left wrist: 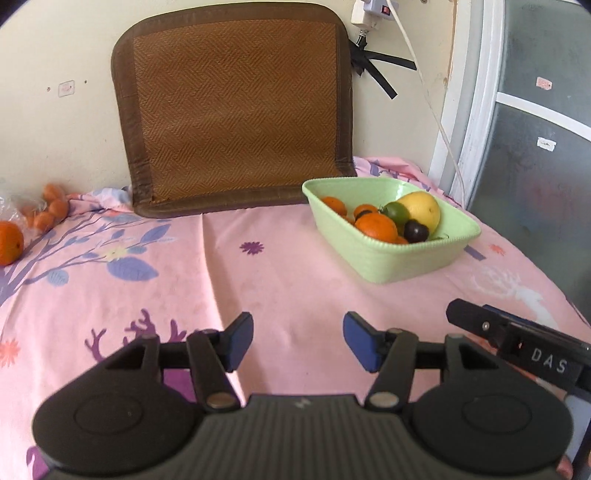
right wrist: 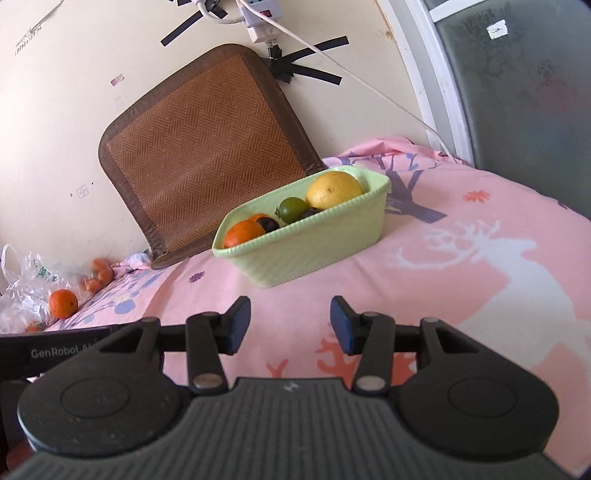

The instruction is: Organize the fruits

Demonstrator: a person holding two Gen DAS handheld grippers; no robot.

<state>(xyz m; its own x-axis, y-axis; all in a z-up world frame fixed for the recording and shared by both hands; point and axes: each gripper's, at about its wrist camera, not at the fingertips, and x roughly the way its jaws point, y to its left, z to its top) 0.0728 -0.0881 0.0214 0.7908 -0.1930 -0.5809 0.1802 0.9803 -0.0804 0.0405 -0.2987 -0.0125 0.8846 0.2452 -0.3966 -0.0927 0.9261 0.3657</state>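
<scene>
Brimming green basket (left wrist: 399,258) of oranges, yellow and dark fruit; both tools (left wrist: 297,341) (right wrist: 290,323) apart, empty.

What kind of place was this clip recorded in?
Most likely a room in a home, not a lab. A printed pink cloth covers the surface, a woven mat leans against a painted wall, a power strip is taped up there, and a green basket holds fruit.

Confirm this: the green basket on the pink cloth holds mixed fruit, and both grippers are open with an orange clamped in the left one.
Not quite. The left gripper holds nothing; the left wrist view shows only pink cloth between its pads. The rest stands: the green basket holds mixed fruit, and the right gripper is open too.
</scene>
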